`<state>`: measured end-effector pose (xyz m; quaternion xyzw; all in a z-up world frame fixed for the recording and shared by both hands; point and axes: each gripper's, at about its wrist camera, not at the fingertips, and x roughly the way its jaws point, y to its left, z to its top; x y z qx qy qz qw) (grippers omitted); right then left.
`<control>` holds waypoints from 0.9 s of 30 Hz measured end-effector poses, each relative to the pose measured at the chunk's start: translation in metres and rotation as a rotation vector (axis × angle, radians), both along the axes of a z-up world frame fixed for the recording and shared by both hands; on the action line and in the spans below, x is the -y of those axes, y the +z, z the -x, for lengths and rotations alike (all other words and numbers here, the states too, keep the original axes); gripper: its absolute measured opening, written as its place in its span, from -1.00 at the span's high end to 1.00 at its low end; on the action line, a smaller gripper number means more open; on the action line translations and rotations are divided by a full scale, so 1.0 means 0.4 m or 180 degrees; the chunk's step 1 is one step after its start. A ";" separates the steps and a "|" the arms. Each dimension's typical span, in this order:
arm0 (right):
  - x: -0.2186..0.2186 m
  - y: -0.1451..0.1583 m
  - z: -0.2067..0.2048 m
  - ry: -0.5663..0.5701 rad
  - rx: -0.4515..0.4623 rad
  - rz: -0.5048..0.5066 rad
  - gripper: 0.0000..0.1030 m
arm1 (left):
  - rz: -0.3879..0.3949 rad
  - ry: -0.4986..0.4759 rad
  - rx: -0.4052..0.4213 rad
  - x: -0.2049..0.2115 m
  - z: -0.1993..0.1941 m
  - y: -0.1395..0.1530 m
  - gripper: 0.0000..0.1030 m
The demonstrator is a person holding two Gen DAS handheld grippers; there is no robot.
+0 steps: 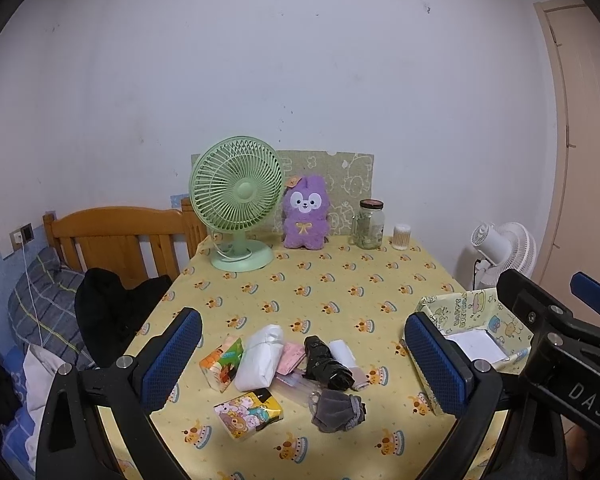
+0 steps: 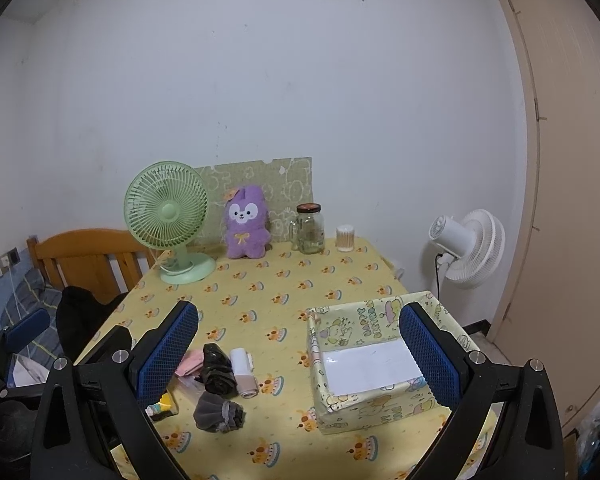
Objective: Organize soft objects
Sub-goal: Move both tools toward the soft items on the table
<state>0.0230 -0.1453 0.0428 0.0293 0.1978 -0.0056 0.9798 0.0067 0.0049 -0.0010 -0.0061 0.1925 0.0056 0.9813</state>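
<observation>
Waiting above the counter (image 1: 340, 280), the left hand-held gripper (image 1: 304, 360) and the right hand-held gripper (image 2: 300, 354) are both spread wide and hold nothing. The soft things (image 1: 284, 376), tissue packs, rolled socks and bags, lie bunched together near the front edge. The paper box (image 2: 364, 396) beside them looks empty, probably ready for them.

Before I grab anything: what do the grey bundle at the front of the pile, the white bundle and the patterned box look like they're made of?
Grey bundle: looks like soft knit fabric, matte, with ribbed cuff-like edges; probably rolled socks.
White bundle: smooth and slightly glossy with creases; thin plastic or paper wrap, hard to say which.
Patterned box: stiff flat walls in printed cartoon paper with a faint sheen, likely wrapped cardboard; a plain white sheet lines the bottom.
</observation>
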 end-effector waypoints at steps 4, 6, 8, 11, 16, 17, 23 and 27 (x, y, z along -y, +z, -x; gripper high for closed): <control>-0.007 -0.003 -0.005 0.0022 -0.0031 0.0007 -0.97 | 0.0007 -0.0004 0.0018 0.001 -0.004 -0.007 -0.97; -0.011 -0.004 -0.008 0.0032 -0.0044 0.0008 -0.97 | -0.0009 -0.0006 0.0055 0.000 -0.004 -0.008 -0.97; -0.017 -0.006 -0.012 0.0046 -0.0060 0.0010 -0.97 | -0.0015 -0.0008 0.0037 -0.002 -0.007 -0.011 -0.96; -0.024 -0.008 -0.020 0.0060 -0.0077 0.0005 -0.98 | -0.0032 -0.0004 0.0127 -0.007 -0.008 -0.008 -0.96; -0.034 -0.012 -0.029 0.0072 -0.0091 -0.0011 -0.98 | -0.0012 -0.0004 0.0118 -0.012 -0.009 -0.011 -0.96; -0.036 -0.013 -0.031 0.0075 -0.0093 -0.0015 -0.97 | -0.0003 -0.0003 0.0098 -0.015 -0.011 -0.011 -0.96; -0.054 -0.029 -0.047 0.0102 -0.0135 -0.0008 -0.97 | 0.0011 -0.0002 -0.0063 -0.030 -0.030 -0.028 -0.92; -0.070 -0.047 -0.066 0.0173 -0.0201 -0.0023 -0.90 | -0.0007 0.0009 -0.0132 -0.039 -0.046 -0.049 -0.86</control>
